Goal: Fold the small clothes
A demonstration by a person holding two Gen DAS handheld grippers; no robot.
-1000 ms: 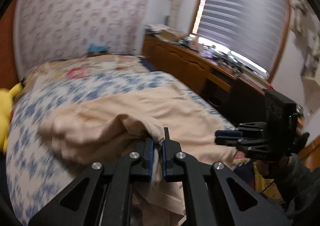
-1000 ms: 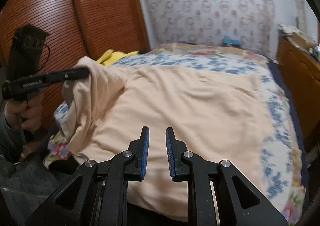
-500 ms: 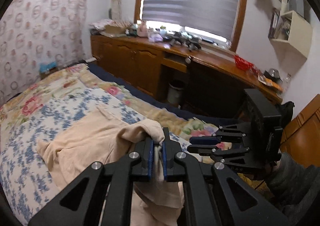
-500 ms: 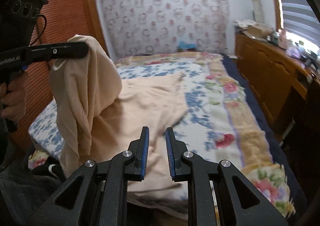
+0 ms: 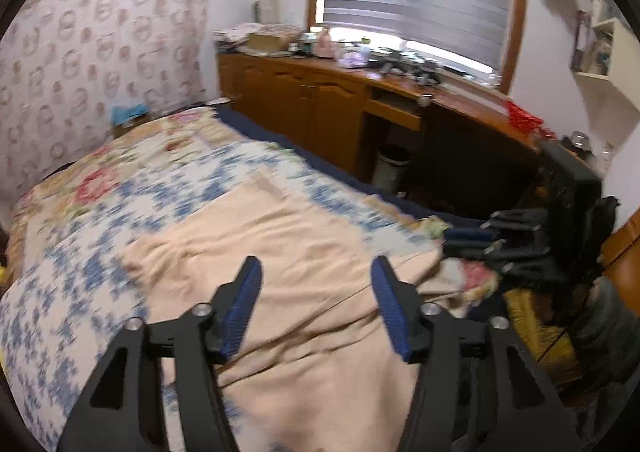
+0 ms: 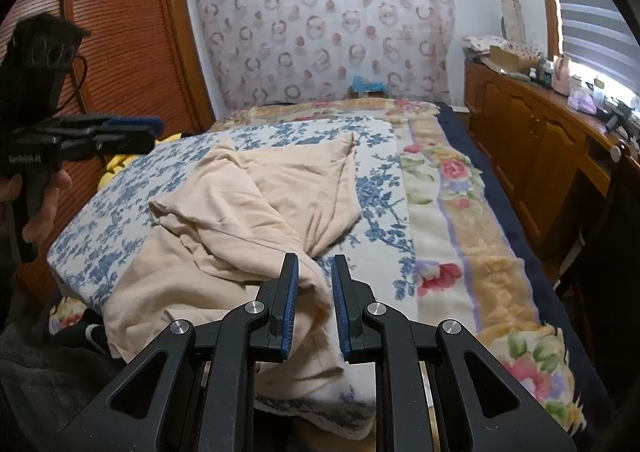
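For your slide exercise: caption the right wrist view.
Open right gripper poised over a crumpled peach garment on the floral bedspread.

Ahead of the right tool (image 6: 313,272), bare floral bedspread (image 6: 448,212) is left; passage leftward is blocked by rumpled peach cotton garment (image 6: 256,204).

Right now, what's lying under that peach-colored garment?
The peach garment lies crumpled on a blue-flowered blanket, which covers a rose-patterned bedspread. Whatever sits directly beneath the garment's folds is hidden.

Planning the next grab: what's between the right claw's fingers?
Only air: in the right wrist view, the open right claw hovers over the garment, gripping nothing.
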